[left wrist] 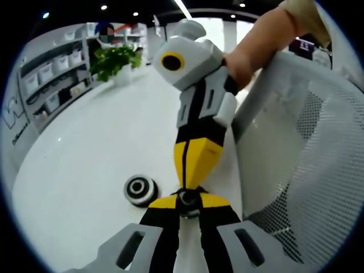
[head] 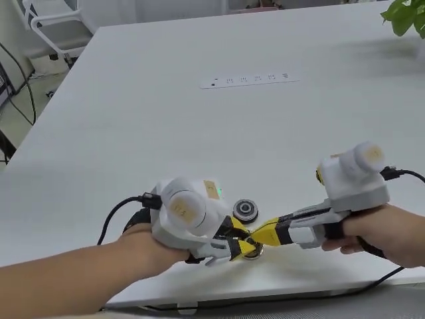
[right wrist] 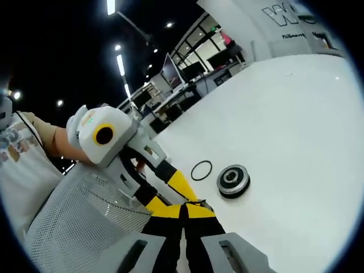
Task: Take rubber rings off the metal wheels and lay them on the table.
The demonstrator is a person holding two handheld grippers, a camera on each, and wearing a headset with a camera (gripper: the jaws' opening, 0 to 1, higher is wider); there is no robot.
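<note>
My left gripper point(head: 243, 246) point(left wrist: 187, 205) is shut on a small metal wheel point(left wrist: 187, 197) point(head: 253, 252), held just above the white table point(head: 199, 133) near its front edge. My right gripper point(head: 258, 240) point(right wrist: 183, 209) comes in from the right. Its yellow tips are closed at that wheel's rim, seemingly on its black rubber ring. A second metal wheel with a black ring point(head: 246, 209) point(left wrist: 140, 189) point(right wrist: 233, 180) lies flat just beyond the grippers. One loose rubber ring point(right wrist: 201, 170) lies on the table beside it.
A flush socket strip point(head: 249, 80) is set in the table's middle. A green plant point(head: 405, 16) stands at the far right corner. A white mesh chair point(left wrist: 301, 142) point(right wrist: 74, 216) is close behind the grippers, off the table's front edge.
</note>
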